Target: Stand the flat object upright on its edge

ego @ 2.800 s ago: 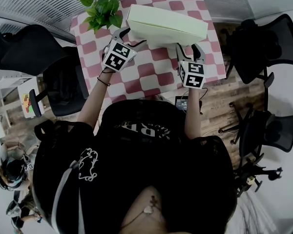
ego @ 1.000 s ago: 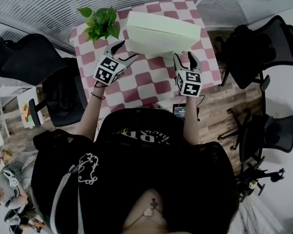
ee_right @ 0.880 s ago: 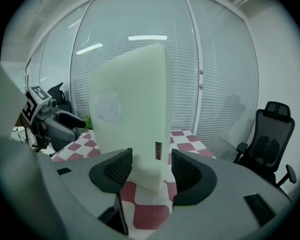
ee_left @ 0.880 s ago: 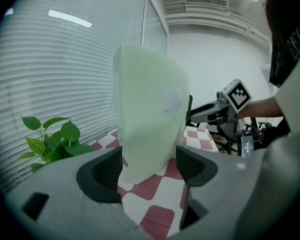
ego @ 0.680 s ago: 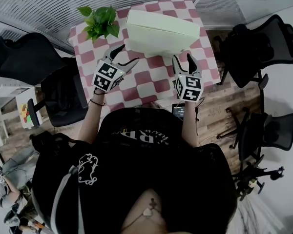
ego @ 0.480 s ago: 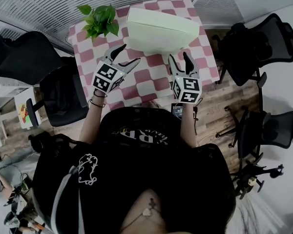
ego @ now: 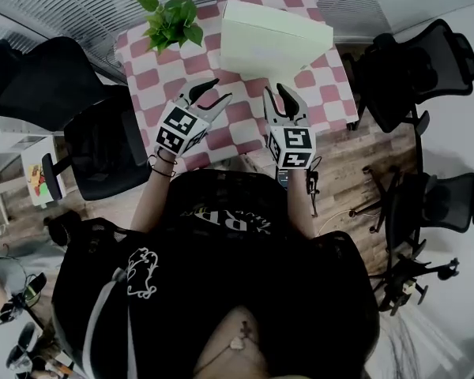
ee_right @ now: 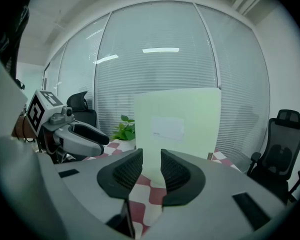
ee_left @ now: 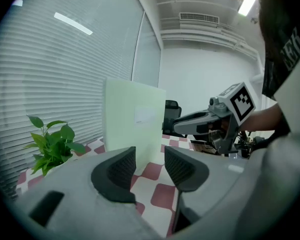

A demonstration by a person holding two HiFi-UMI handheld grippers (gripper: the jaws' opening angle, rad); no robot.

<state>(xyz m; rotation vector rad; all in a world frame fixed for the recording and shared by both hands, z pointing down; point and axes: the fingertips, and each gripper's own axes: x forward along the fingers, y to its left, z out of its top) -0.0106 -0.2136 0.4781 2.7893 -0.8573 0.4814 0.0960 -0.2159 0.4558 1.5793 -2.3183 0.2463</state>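
The flat object is a pale green box (ego: 272, 38) with a white label; it stands upright on its edge on the red-and-white checkered table (ego: 162, 73), free of both grippers. It fills the middle of the left gripper view (ee_left: 135, 129) and of the right gripper view (ee_right: 177, 129). My left gripper (ego: 212, 93) hovers over the table's near part, short of the box. Its jaws are closing, with a gap and nothing between them (ee_left: 150, 166). My right gripper (ego: 278, 95) is level with it, jaws also closing on nothing (ee_right: 151, 169).
A potted green plant (ego: 172, 22) stands at the table's far left corner, left of the box. Black office chairs flank the table at the left (ego: 39, 77) and right (ego: 411, 61). Window blinds run behind the table.
Both grippers have drawn back from the box toward me. Their jaws, spread wide before, now stand narrower. The box stays upright on its own.
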